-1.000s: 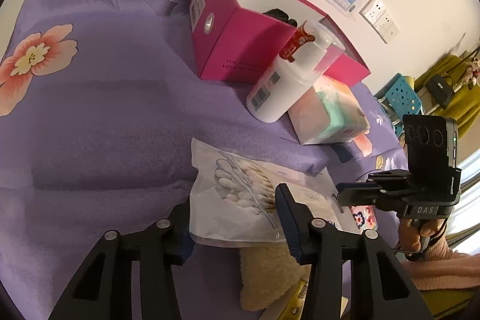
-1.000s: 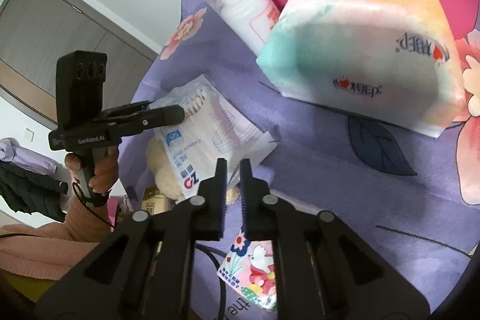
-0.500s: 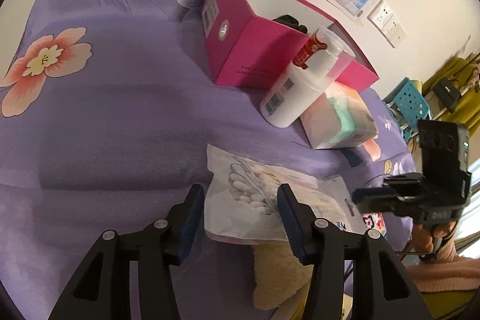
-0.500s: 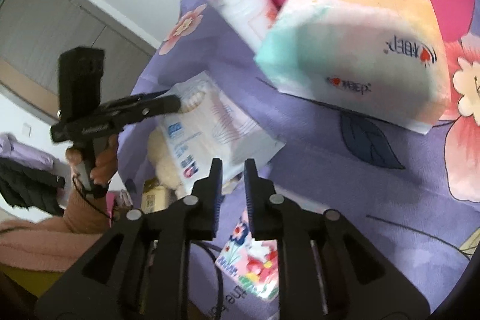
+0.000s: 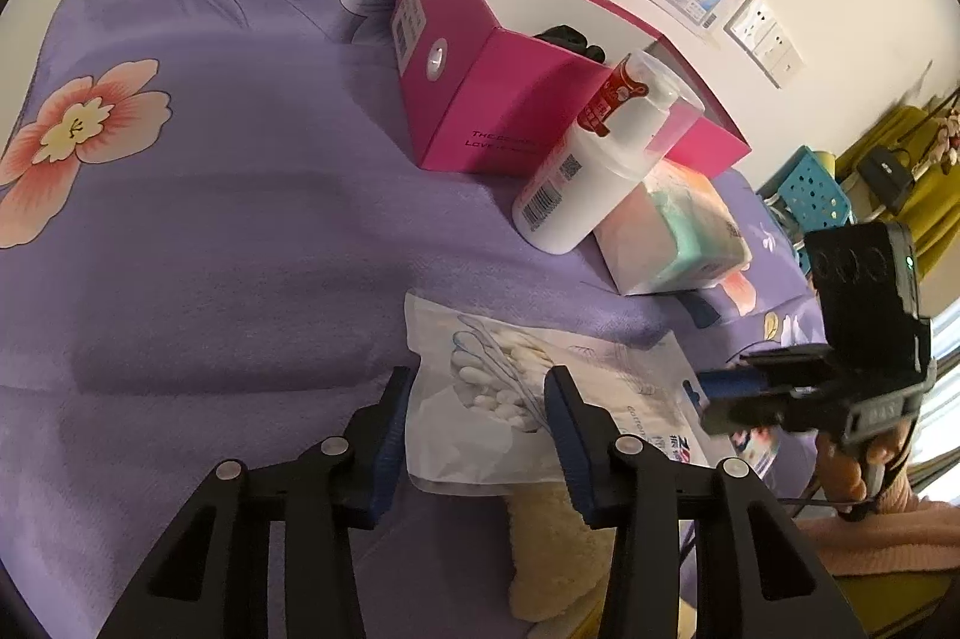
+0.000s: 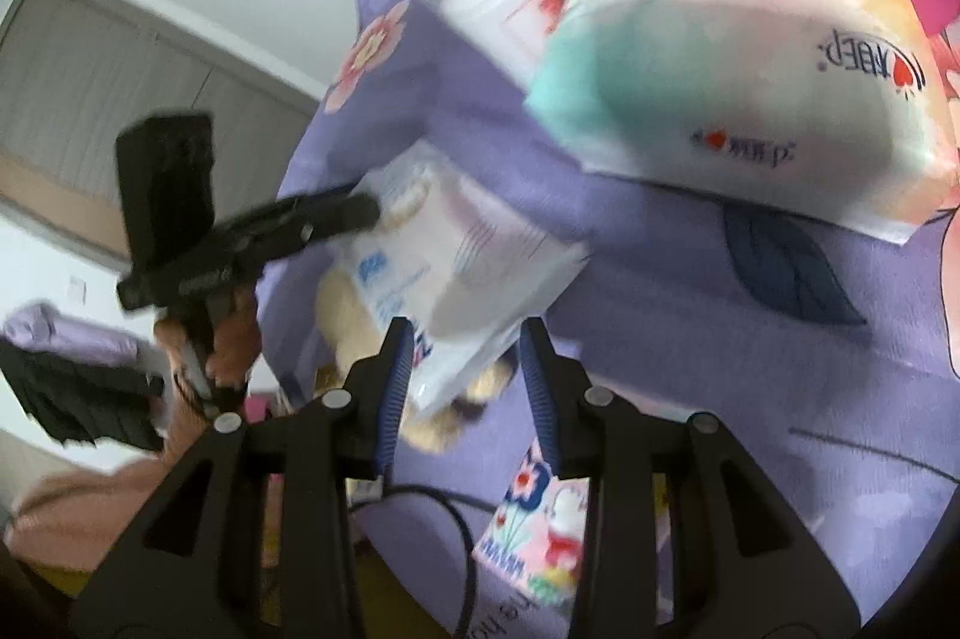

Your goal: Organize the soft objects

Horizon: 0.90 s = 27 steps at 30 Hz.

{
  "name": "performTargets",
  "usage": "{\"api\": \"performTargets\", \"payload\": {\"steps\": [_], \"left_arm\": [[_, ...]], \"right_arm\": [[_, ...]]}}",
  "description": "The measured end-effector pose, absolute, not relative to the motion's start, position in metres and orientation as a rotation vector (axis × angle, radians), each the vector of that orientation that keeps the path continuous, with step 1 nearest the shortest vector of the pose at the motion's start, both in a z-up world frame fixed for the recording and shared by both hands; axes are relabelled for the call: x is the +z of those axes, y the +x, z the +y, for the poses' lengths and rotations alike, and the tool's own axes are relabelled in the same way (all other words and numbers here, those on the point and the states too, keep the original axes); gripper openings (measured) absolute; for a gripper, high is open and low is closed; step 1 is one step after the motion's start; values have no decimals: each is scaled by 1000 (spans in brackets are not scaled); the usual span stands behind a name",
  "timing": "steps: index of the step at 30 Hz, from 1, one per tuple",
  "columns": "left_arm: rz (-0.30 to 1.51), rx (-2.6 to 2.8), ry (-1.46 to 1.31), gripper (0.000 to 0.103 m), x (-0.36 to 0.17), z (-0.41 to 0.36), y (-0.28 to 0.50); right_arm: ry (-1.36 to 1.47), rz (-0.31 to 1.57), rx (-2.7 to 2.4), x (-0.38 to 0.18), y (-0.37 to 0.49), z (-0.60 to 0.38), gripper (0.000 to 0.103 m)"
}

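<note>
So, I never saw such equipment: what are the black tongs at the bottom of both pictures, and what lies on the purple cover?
There is no robot. A person holds a two-finger gripper in each hand; each carries a wide-angle camera looking along its fingers. So each picture shows its own gripper below and the other one at the side. On the purple cover lie a pink box, a white pump bottle, a pastel tissue pack, a bag of cotton swabs and, under it, something cream and fluffy. The left gripper has just been closing its jaws about the bag's end; whether they press it I cannot tell. The right gripper has just been opening its jaws and holds nothing.
</note>
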<state>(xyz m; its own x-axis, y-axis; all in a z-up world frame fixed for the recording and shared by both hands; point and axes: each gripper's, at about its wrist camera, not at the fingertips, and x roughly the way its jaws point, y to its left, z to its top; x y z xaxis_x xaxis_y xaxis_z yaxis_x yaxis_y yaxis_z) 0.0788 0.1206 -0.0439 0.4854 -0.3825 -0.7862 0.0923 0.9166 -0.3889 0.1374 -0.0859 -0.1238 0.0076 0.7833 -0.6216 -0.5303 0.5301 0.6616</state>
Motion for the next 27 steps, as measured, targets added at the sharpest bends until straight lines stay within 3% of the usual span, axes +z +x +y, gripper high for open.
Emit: {"api": "performTargets", "payload": {"steps": [2, 4, 7, 13, 18, 21, 23, 27], "left_arm": [[1027, -295, -311, 41, -43, 121, 79], [1020, -294, -304, 40, -43, 121, 79], [1013, -295, -297, 40, -42, 120, 79], [992, -310, -300, 38, -35, 117, 73], [959, -338, -284, 38, -26, 110, 67], [974, -322, -262, 38, -29, 108, 67], [997, -312, -261, 38, -36, 110, 67], [1016, -307, -290, 38, -45, 117, 67]], "right_arm": [[261, 1155, 1034, -123, 139, -86, 38], [229, 1139, 1015, -124, 139, -85, 20], [221, 1129, 994, -128, 139, -90, 10], [252, 1067, 1010, -124, 137, -101, 3], [233, 1007, 1038, -109, 134, -104, 4], [219, 1044, 988, -113, 140, -109, 9], [233, 1078, 959, -119, 145, -115, 20], [209, 1096, 953, -122, 141, -117, 23]]}}
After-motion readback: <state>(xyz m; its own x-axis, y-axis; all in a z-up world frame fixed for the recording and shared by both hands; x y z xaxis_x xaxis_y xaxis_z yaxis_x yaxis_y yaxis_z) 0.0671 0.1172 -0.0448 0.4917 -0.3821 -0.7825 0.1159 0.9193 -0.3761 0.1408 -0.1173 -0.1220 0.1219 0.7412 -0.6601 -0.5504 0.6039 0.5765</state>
